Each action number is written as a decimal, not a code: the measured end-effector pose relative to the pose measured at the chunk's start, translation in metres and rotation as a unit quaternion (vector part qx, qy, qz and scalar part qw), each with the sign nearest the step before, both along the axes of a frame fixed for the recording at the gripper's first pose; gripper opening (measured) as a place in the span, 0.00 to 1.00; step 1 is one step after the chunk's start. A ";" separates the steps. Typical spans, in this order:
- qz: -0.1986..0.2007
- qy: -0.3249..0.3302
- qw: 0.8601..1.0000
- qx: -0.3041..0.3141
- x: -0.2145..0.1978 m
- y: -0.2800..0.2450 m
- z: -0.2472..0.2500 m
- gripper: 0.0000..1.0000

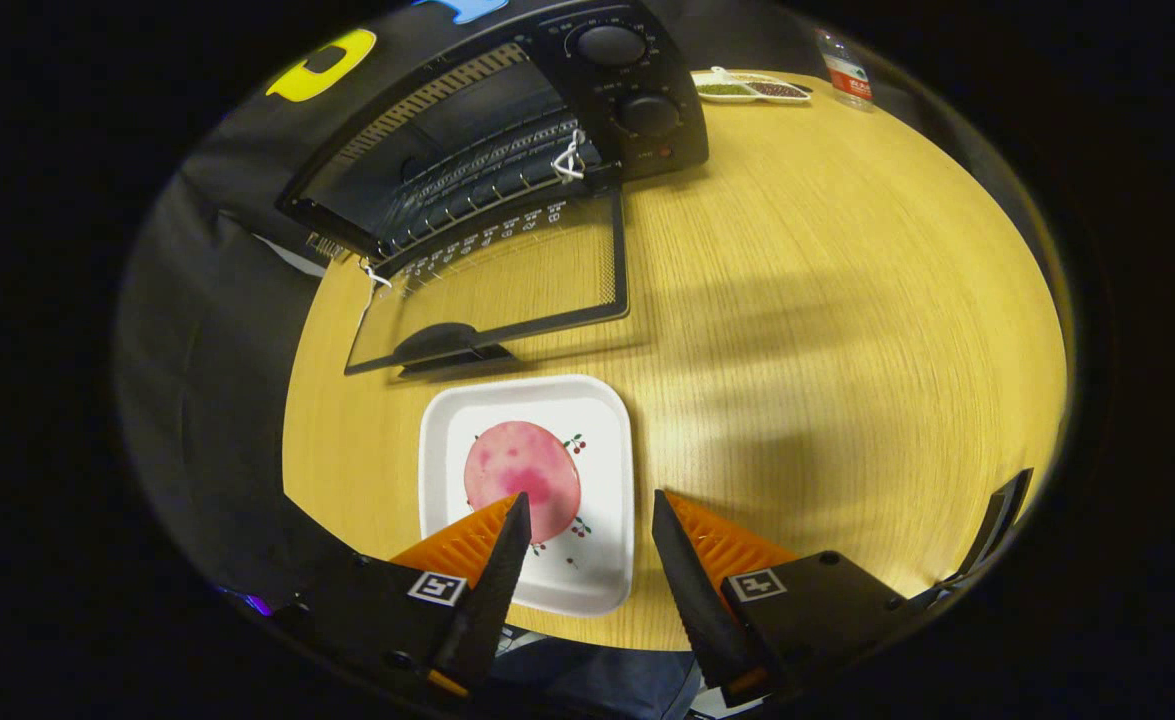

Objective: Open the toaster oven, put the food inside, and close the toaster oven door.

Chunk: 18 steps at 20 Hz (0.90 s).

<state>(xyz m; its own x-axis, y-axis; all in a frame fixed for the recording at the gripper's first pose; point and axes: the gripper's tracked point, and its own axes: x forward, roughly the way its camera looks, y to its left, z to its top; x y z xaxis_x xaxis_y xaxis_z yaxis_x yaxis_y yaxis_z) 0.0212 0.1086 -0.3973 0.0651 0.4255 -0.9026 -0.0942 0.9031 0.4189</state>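
Toaster oven (507, 130) door's (507, 285) already down. Gripper (587, 520) fingers spread apart over the white plate (602, 440), pink round slice (522, 475) just ahead. Flat thing like that could easily slip or fold when pinched.

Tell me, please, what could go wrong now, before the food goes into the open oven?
1. The pink round food lies flat on the white plate; the open gripper may slide it or tip the plate rather than grasp it.
2. The lowered glass door lies between plate and toaster oven; a low carry could hit it.
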 end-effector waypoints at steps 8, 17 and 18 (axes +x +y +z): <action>0.012 0.063 0.998 0.011 0.001 -0.006 -0.021 0.03; 0.036 0.072 0.993 0.082 -0.014 0.011 0.004 0.01; 0.037 0.070 0.993 0.089 -0.016 0.013 0.007 0.02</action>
